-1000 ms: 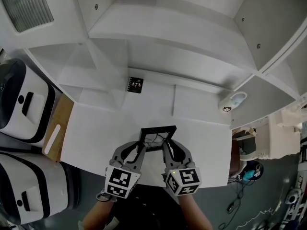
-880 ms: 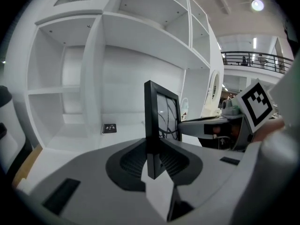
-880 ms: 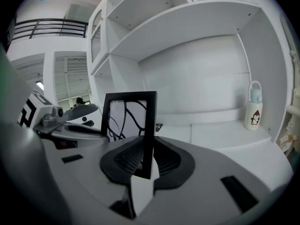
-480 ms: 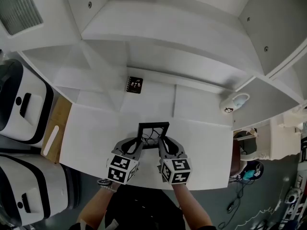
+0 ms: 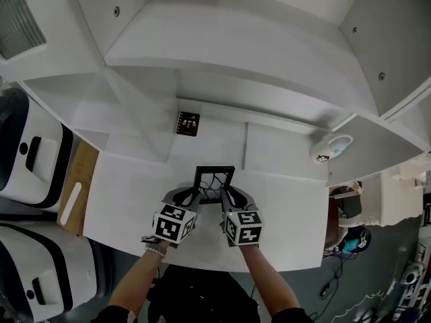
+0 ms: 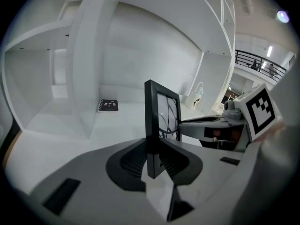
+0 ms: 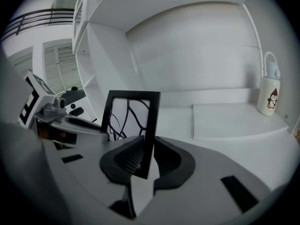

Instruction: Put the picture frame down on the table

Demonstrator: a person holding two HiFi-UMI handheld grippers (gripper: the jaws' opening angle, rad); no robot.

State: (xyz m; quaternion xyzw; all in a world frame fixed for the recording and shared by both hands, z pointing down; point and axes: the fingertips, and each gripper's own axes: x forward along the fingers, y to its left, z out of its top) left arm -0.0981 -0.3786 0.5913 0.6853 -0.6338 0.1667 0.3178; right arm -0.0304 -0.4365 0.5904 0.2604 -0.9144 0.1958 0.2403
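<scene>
Seen from the head view, the person is holding the picture frame (image 5: 215,178) upright, low over the white table (image 5: 128,200). The left gripper (image 5: 196,195) is pinching its left edge and the right gripper (image 5: 225,195) its right edge, and a small notebook (image 5: 188,122) is lying well beyond. In the left gripper view, the jaws are clamping the frame's black side rail near a lower corner. In the right gripper view, the jaws are gripping the opposite rail the same way. I'd say both hands should be sinking evenly, so the bottom edge lands flat before either grip loosens.
</scene>
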